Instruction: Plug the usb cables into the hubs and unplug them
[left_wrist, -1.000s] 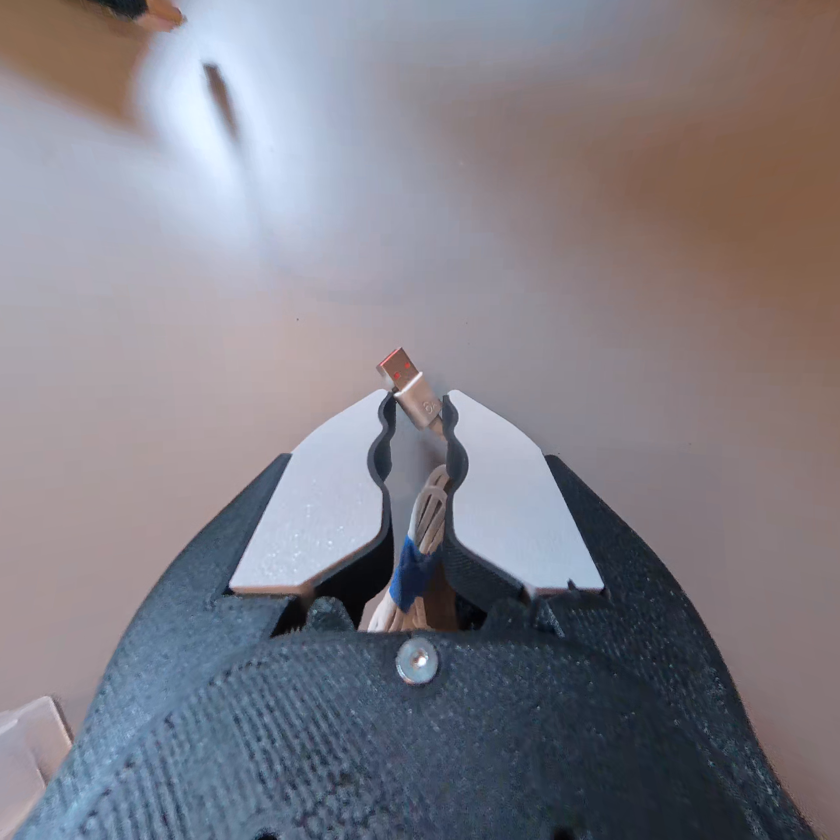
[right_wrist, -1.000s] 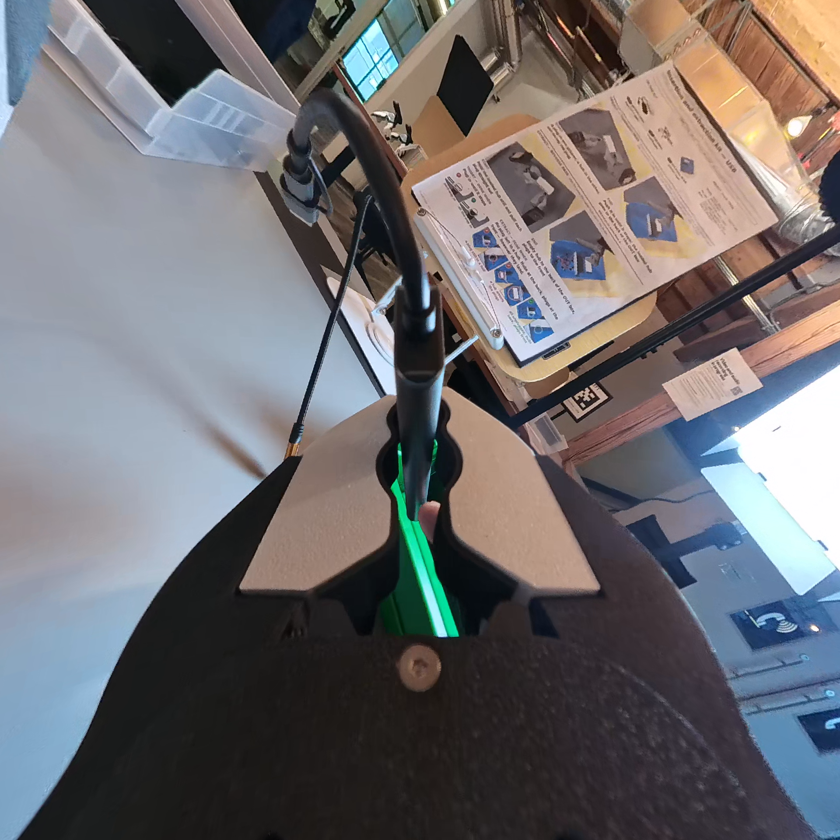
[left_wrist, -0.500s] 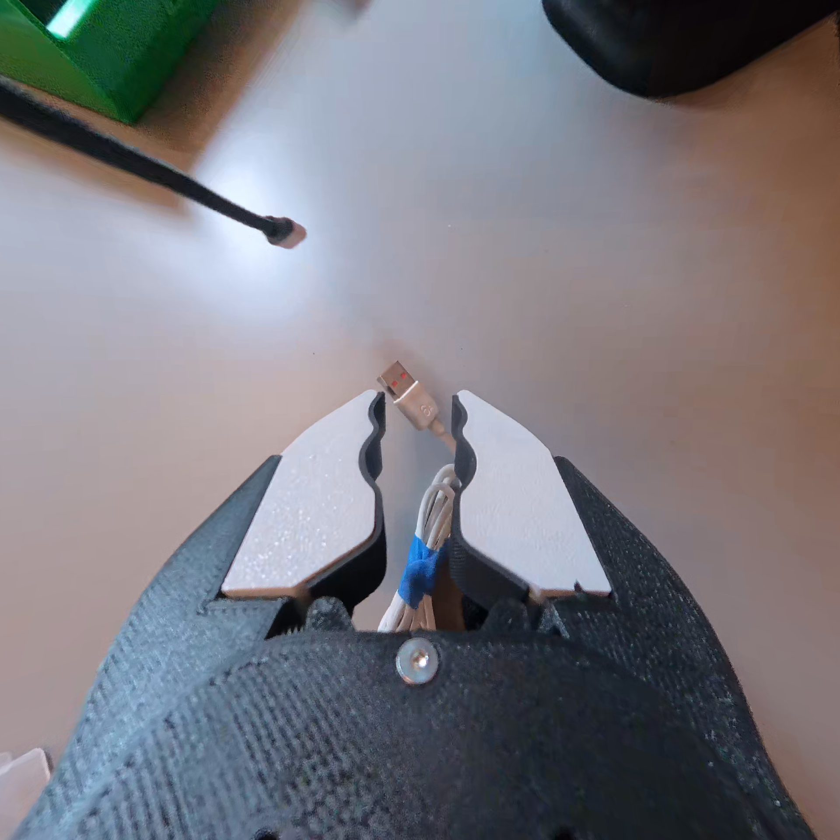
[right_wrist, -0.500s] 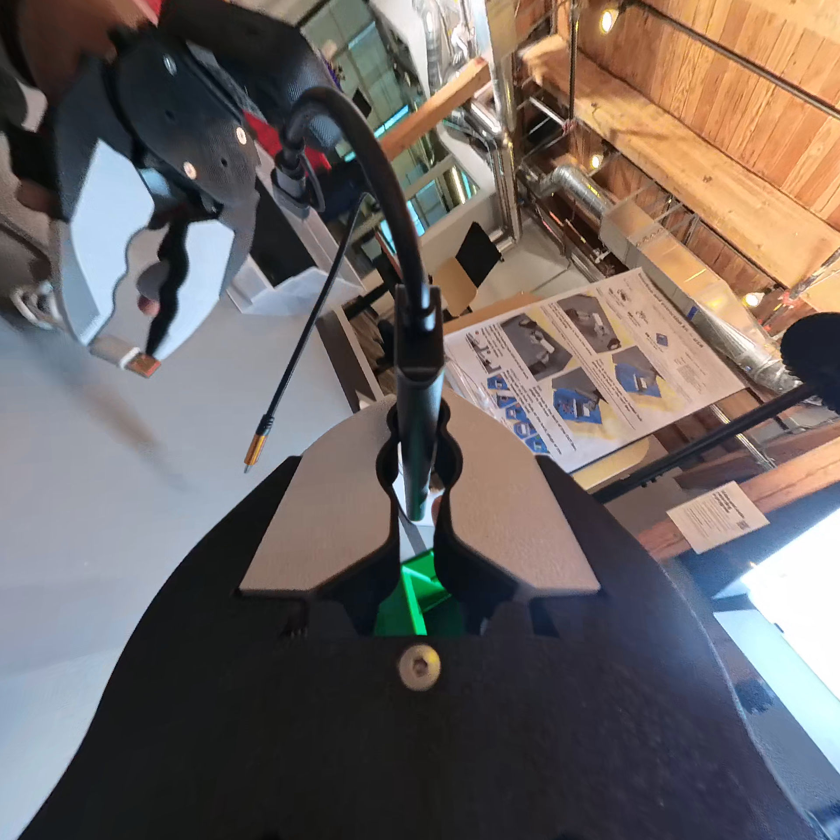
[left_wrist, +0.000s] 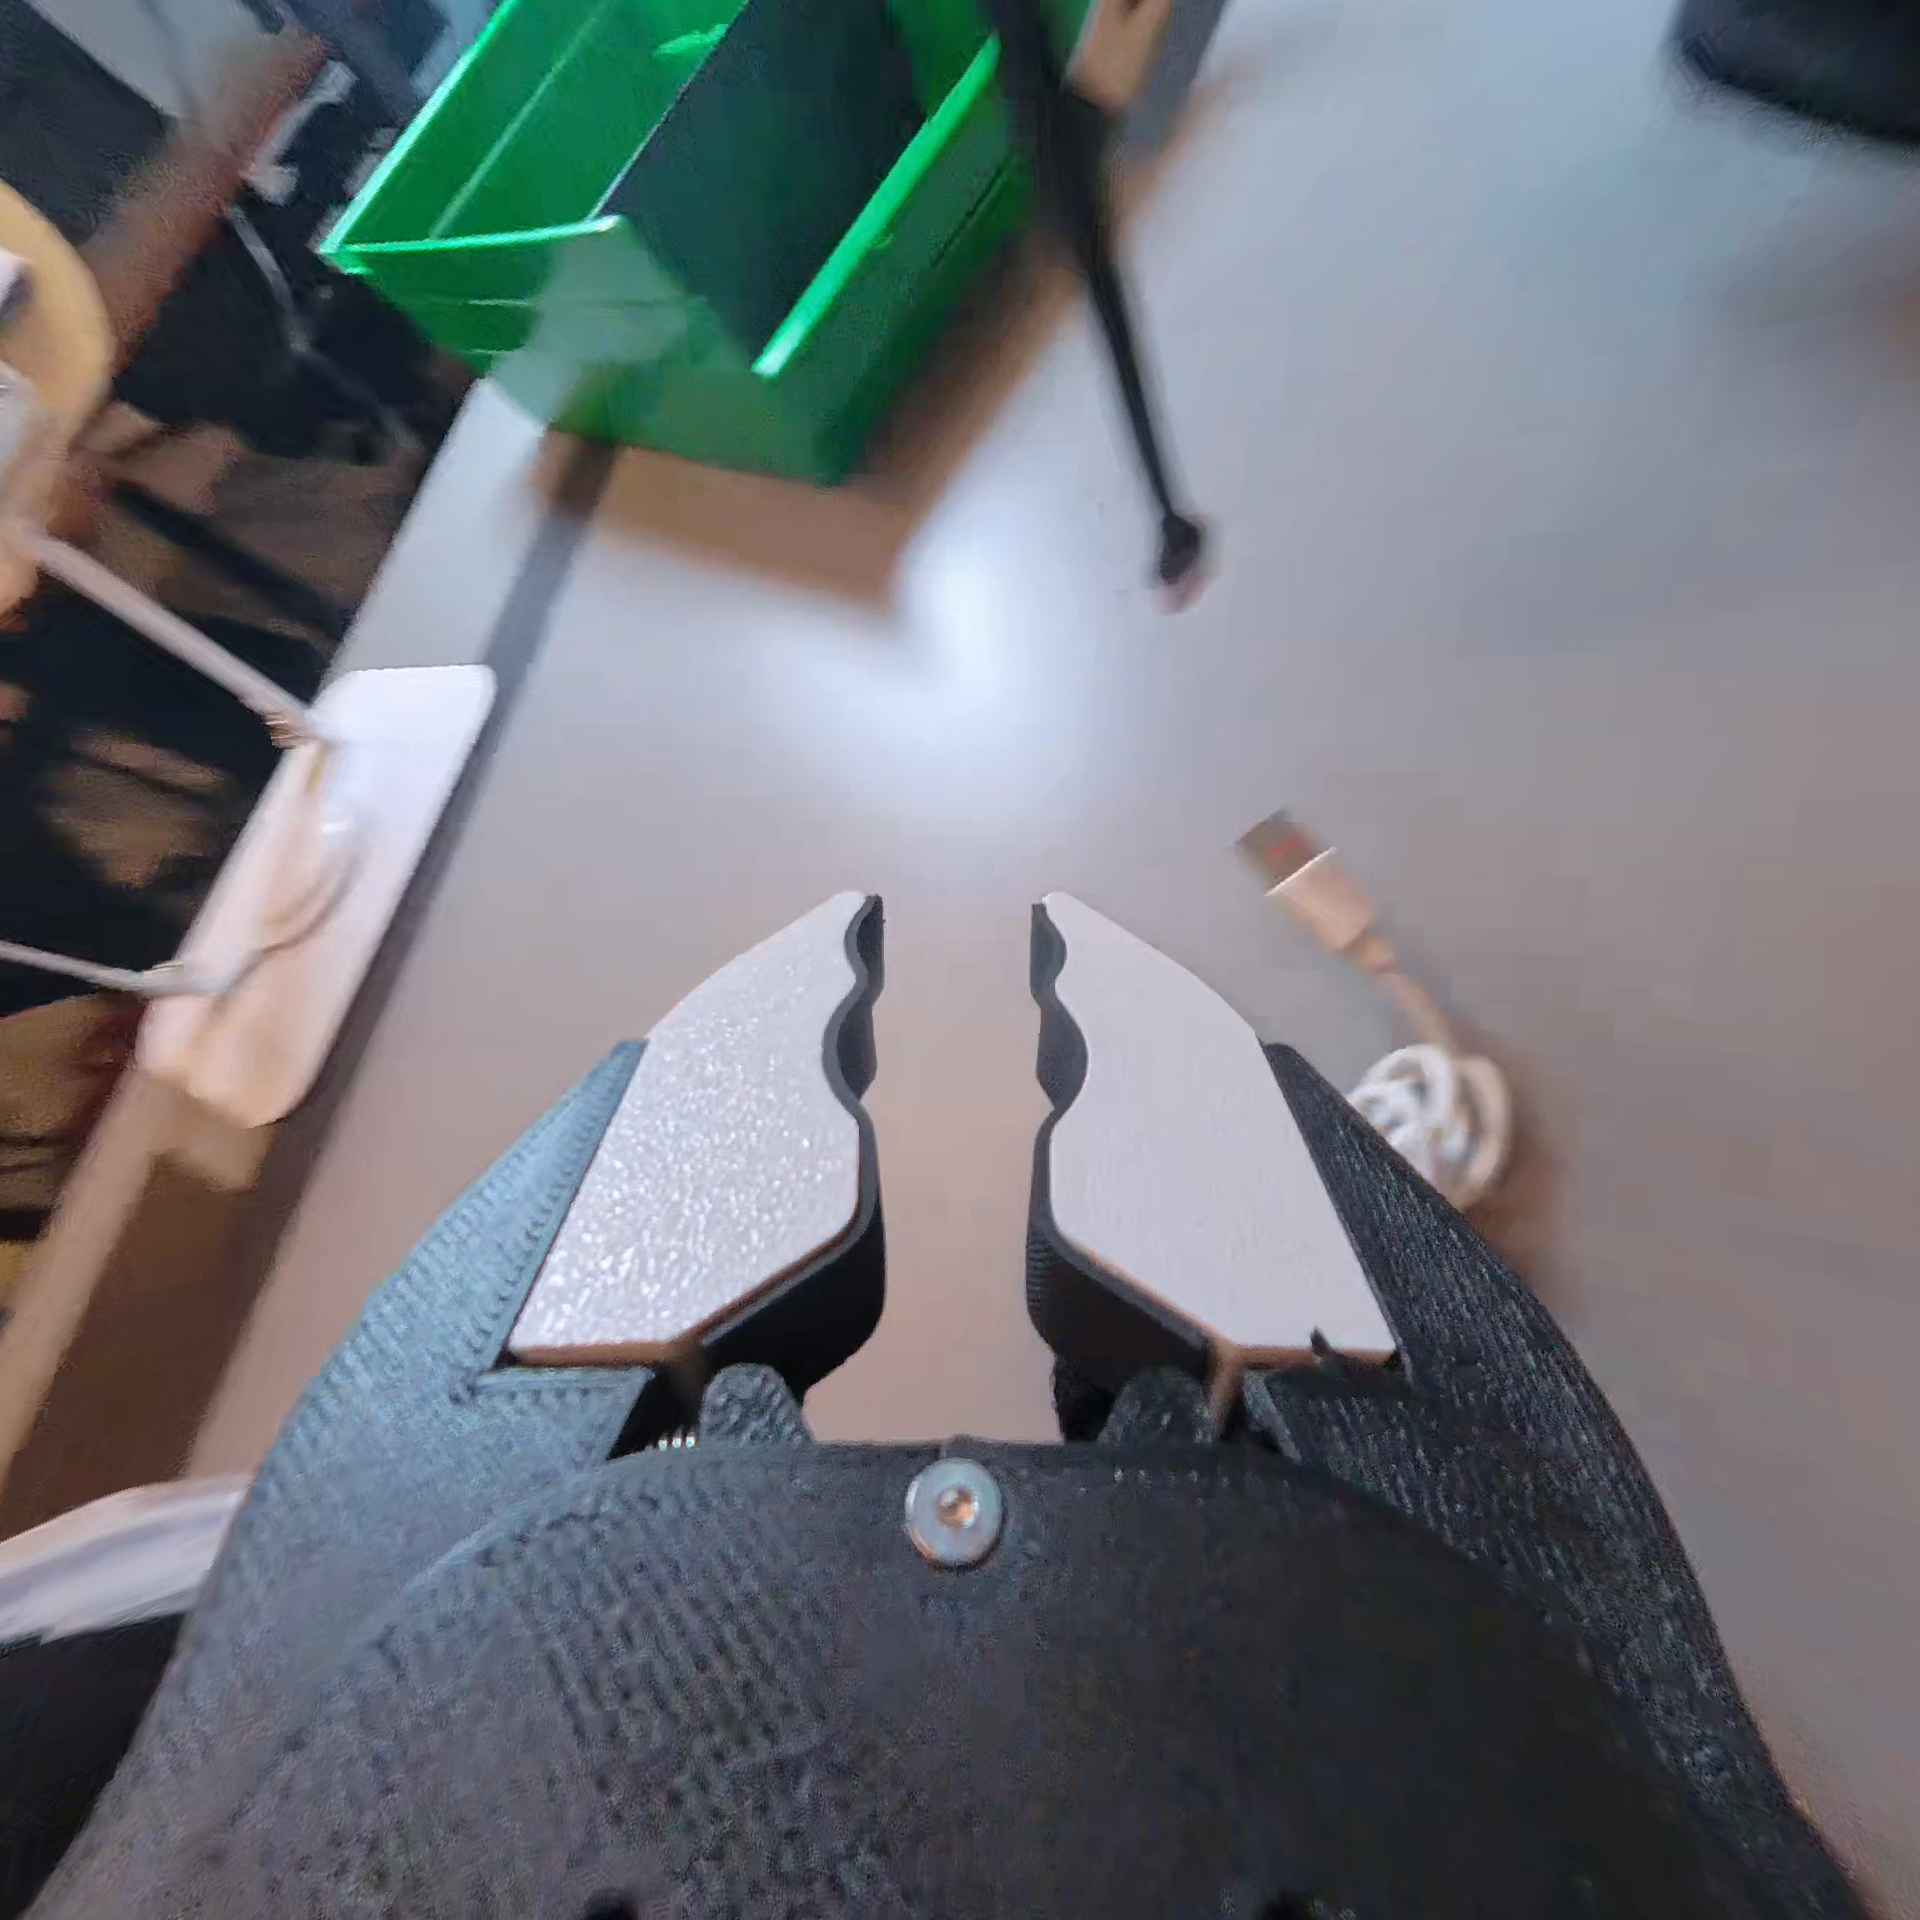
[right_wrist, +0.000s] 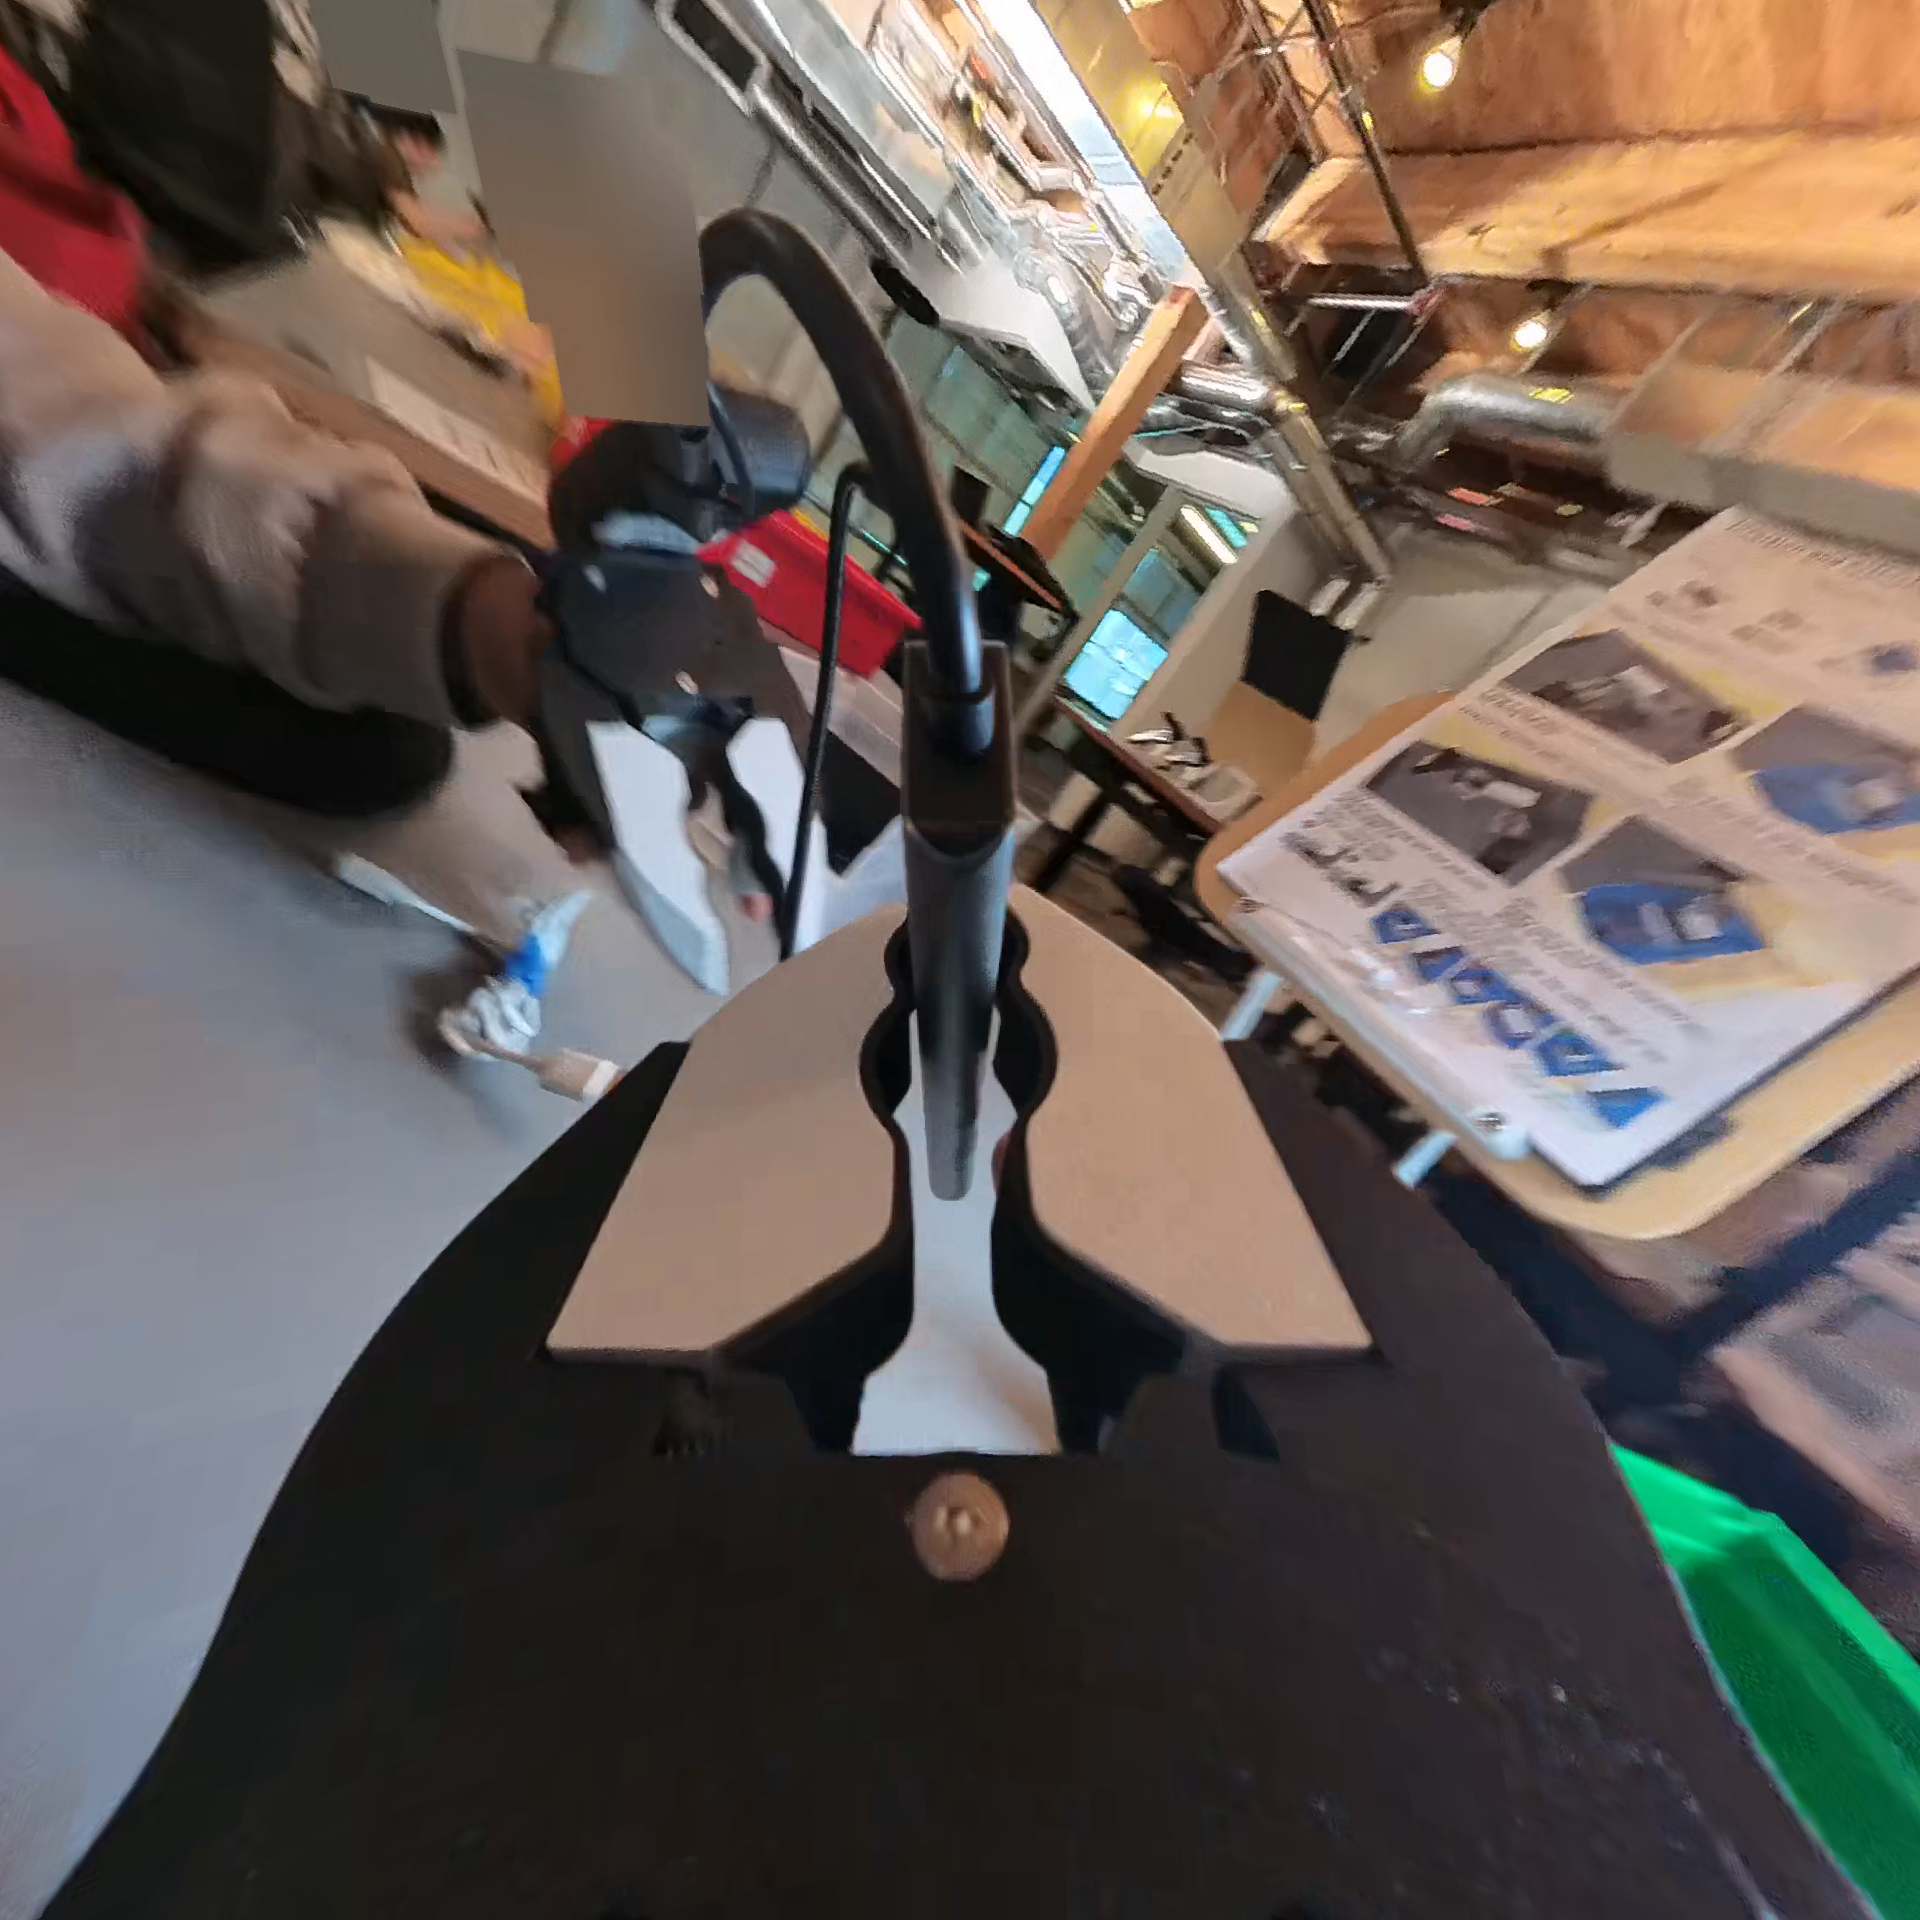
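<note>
On the smooth grey table (left_wrist: 1507, 520) we see a bright green open plastic box (left_wrist: 727, 239) at eleven o'clock. Our right gripper (right_wrist: 951, 961), tilted upward toward the room, clamps its fingers on the slim dark grey hub (right_wrist: 954, 935), likely to steady it upright for a plug. Our left gripper (left_wrist: 956, 914) hovers low over the table, fingers parted and empty; the bundled white USB cable with its beige plug (left_wrist: 1340, 914) lies free at two o'clock.
</note>
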